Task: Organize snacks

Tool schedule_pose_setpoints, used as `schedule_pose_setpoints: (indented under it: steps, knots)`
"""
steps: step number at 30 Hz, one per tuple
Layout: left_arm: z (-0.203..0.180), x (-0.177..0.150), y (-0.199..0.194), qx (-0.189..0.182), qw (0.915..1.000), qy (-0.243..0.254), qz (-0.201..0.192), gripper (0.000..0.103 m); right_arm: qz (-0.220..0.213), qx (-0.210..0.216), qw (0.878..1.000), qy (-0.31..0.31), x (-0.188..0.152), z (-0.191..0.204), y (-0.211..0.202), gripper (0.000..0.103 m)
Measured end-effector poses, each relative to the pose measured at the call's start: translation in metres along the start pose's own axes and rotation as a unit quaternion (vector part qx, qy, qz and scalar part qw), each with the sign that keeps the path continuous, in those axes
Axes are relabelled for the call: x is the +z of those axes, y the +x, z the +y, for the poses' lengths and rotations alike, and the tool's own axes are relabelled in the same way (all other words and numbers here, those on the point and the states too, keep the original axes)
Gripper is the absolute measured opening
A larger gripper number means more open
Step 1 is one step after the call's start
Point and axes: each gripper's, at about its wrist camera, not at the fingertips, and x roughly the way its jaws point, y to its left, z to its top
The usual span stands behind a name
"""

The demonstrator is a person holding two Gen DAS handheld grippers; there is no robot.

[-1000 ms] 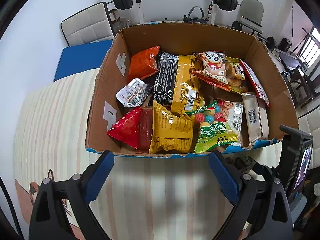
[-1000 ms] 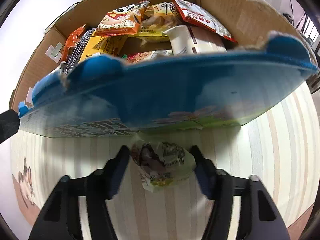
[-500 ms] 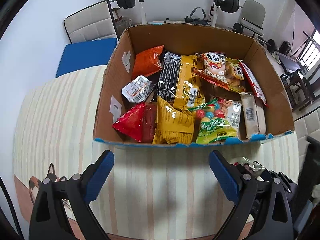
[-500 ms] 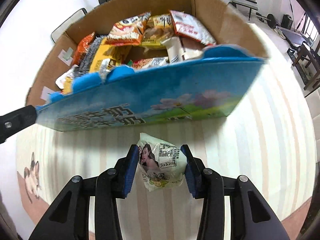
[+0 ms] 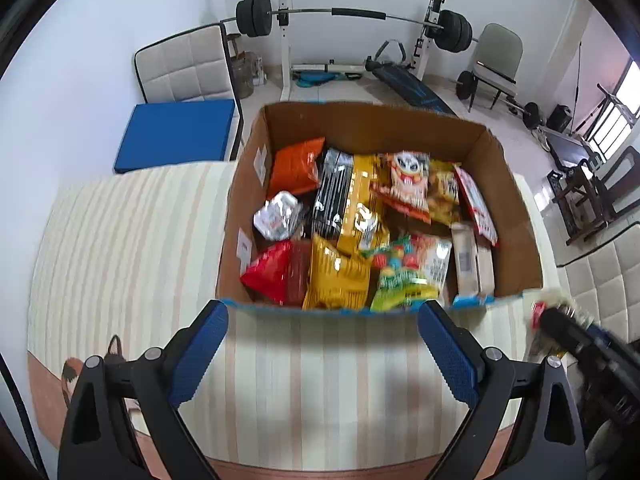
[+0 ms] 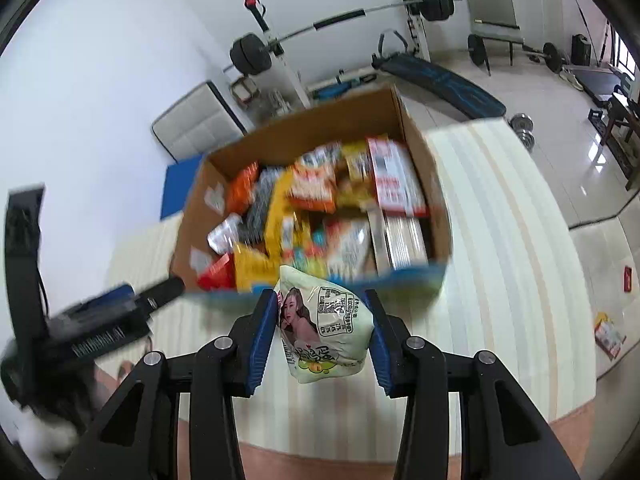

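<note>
A cardboard box (image 5: 516, 208) full of snack packets stands on a striped table (image 5: 132, 240); it also shows in the right wrist view (image 6: 404, 108). My right gripper (image 6: 322, 332) is shut on a pale green snack packet (image 6: 324, 328) with a woman's picture, held above the table just in front of the box's blue front edge. My left gripper (image 5: 324, 352) is open and empty, in front of the box's near edge. The right gripper and its packet show blurred at the right of the left wrist view (image 5: 560, 320).
Inside the box lie orange (image 5: 296, 164), red (image 5: 272, 272), yellow (image 5: 336, 280) and green (image 5: 400, 284) packets. Behind the table are a blue mat (image 5: 176, 132), a barbell rack (image 5: 352, 16) and chairs. Small packets lie on the floor at right (image 6: 608, 332).
My right gripper has risen and pulled back with the green packet, from low against the box's front wall to above its rim. My left gripper has also lifted and backed away.
</note>
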Motion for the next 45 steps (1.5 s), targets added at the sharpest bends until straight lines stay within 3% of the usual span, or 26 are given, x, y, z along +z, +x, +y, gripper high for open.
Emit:
schedule_pose_setpoints:
  steps: [8, 16, 20, 25, 30, 33, 36, 45]
  knots:
    - [-0.007, 0.033, 0.037, -0.013, 0.9989, -0.002, 0.045, 0.097, 0.029, -0.023, 0.999, 0.004, 0.039, -0.003, 0.047, 0.046]
    - [-0.008, 0.046, 0.068, -0.018, 0.9963, 0.002, 0.084, 0.097, 0.069, -0.040, 0.997, 0.020, 0.040, -0.014, 0.079, 0.047]
    - [-0.007, 0.047, 0.075, -0.028, 0.9945, -0.004, 0.100, 0.097, 0.087, -0.047, 0.995, 0.029, 0.042, -0.017, 0.085, 0.053]
    - [-0.006, 0.046, 0.072, -0.026, 0.9946, -0.004, 0.101, 0.097, 0.100, -0.059, 0.993, 0.033, 0.047, -0.020, 0.085, 0.060]
    - [-0.004, 0.045, 0.066, -0.019, 0.9950, 0.003, 0.098, 0.097, 0.103, -0.070, 0.992, 0.026, 0.054, -0.017, 0.075, 0.084]
    - [-0.002, 0.045, 0.061, -0.016, 0.9953, 0.003, 0.095, 0.097, 0.106, -0.089, 0.990, 0.012, 0.055, -0.013, 0.068, 0.091]
    - [0.000, 0.044, 0.055, -0.014, 0.9957, 0.002, 0.091, 0.097, 0.107, -0.111, 0.988, -0.005, 0.053, -0.010, 0.064, 0.091]
    - [0.002, 0.038, 0.023, -0.011, 0.9975, 0.002, 0.070, 0.097, 0.094, -0.116, 0.989, -0.011, 0.049, -0.005, 0.033, 0.094]
